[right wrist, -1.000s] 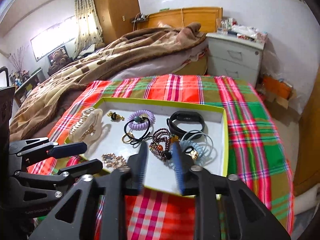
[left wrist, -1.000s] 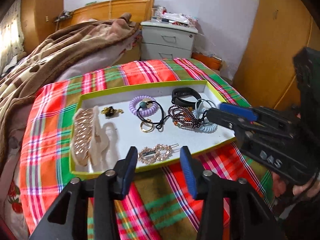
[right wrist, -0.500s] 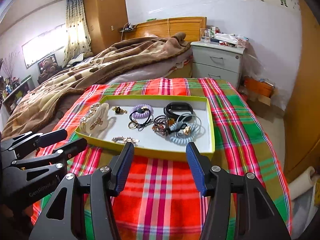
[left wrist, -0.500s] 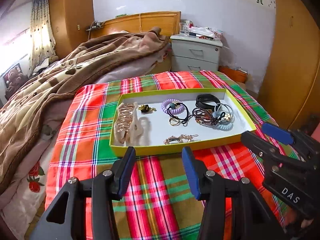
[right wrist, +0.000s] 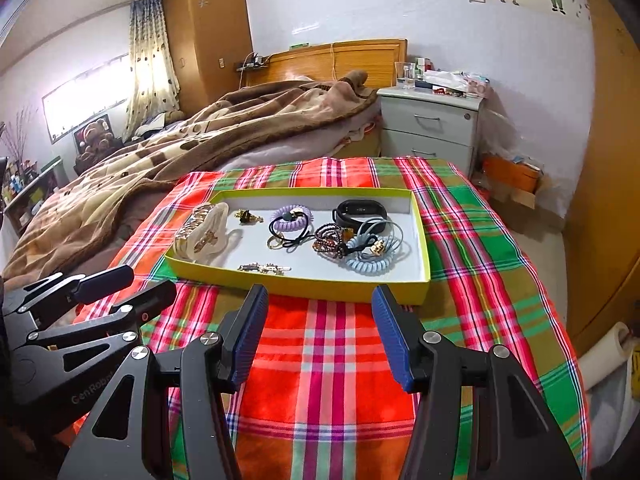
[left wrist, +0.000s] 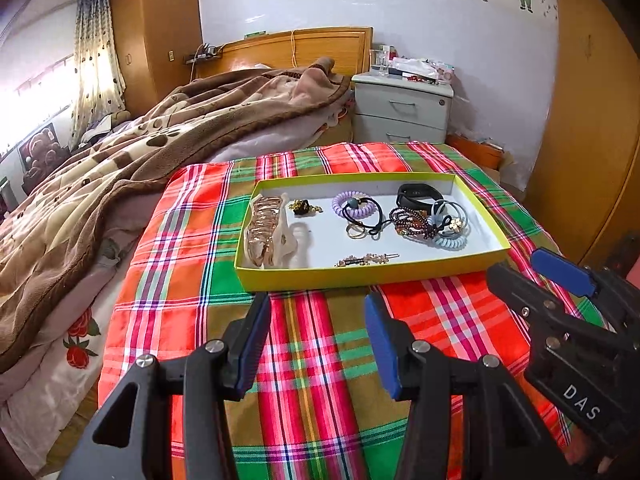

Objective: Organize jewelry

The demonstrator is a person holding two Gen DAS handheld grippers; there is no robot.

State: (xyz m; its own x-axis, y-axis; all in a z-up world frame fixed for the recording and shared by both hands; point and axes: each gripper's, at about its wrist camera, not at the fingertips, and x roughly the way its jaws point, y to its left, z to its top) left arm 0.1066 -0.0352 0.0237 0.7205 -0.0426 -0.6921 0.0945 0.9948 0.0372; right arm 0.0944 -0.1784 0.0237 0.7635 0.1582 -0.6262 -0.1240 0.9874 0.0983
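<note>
A white wall (left wrist: pixel 320 0) rises at 12 o'clock behind a wooden headboard (left wrist: pixel 296 50); a grey nightstand (left wrist: pixel 402 108) (two drawers) at 1, a bright curtained window (left wrist: pixel 36 92) at 10.

Yellow-rimmed tray (left wrist: pixel 360 274) flat on my plaid bed cover, gold hair claw clips (left wrist: pixel 264 230) at its left end, purple coil tie (left wrist: pixel 352 205) mid-tray, black band (left wrist: pixel 418 196) far right, pale blue coil (left wrist: pixel 451 243) beside it, gold barrette (left wrist: pixel 366 260) near front edge.
</note>
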